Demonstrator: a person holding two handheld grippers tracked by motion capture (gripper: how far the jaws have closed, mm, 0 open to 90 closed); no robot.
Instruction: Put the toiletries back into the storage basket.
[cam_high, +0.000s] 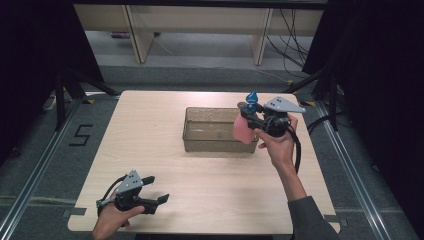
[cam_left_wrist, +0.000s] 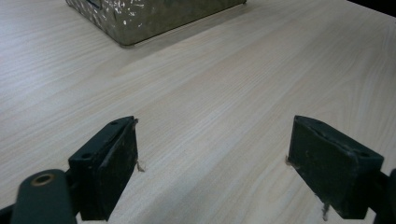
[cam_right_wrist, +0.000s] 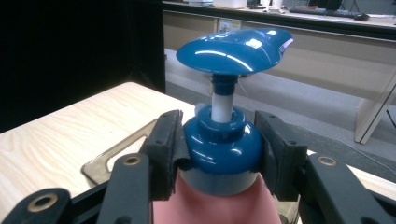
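A pink pump bottle (cam_high: 242, 129) with a blue pump head (cam_high: 251, 97) hangs in the air over the right end of a clear plastic bin (cam_high: 197, 144). My right gripper (cam_high: 250, 111) is shut on the bottle's blue collar (cam_right_wrist: 220, 148), one jaw on each side, with the pump head (cam_right_wrist: 233, 44) above them. Down at the table's front left, my left gripper (cam_high: 156, 190) is held low and open. Between its jaws lies bare wood (cam_left_wrist: 210, 154), and the bin's corner (cam_left_wrist: 140, 18) is farther ahead.
The bin stands a little right of the table's middle. The light wood table (cam_high: 150, 150) ends close to the right of the bin. Around the table runs a grey floor with metal rails (cam_high: 40, 165), and a number 5 is marked (cam_high: 80, 135) at the left.
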